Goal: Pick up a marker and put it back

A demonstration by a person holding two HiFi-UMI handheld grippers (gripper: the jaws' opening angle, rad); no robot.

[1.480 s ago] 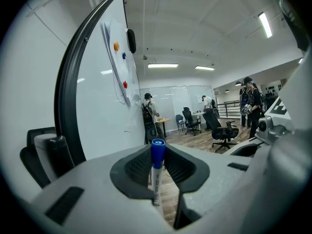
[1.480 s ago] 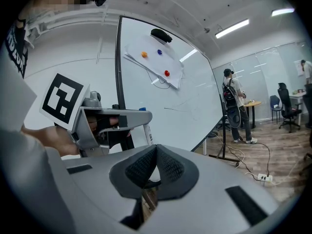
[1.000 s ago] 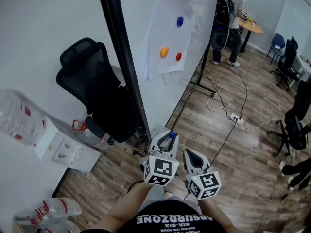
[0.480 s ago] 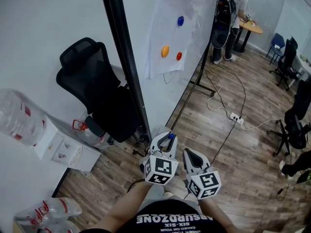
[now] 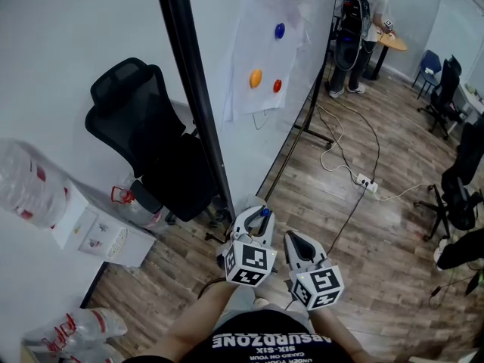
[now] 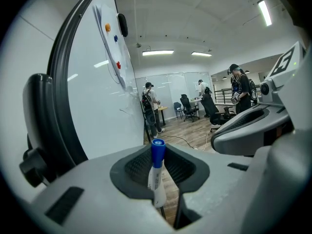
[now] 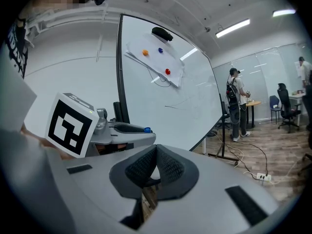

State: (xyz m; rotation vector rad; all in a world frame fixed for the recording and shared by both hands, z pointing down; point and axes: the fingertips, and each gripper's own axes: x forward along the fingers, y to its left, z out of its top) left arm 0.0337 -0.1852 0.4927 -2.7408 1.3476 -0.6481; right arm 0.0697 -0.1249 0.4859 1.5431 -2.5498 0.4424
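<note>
Half done: the left tool (image 5: 259, 222) is pinching the marker (image 6: 156, 177), and the right tool (image 7: 156, 161) is pressing together, empty. Putting it back is waiting.

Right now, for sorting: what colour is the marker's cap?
Blue cap, best in the left gripper view.

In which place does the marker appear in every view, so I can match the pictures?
Head view: bottom centre, marker blue cap poking from the left gripper.
Left gripper view: low centre, upright between the jaws.
Right gripper view: just left of centre, only the blue cap.
Shared landmark: the orange magnet.
</note>
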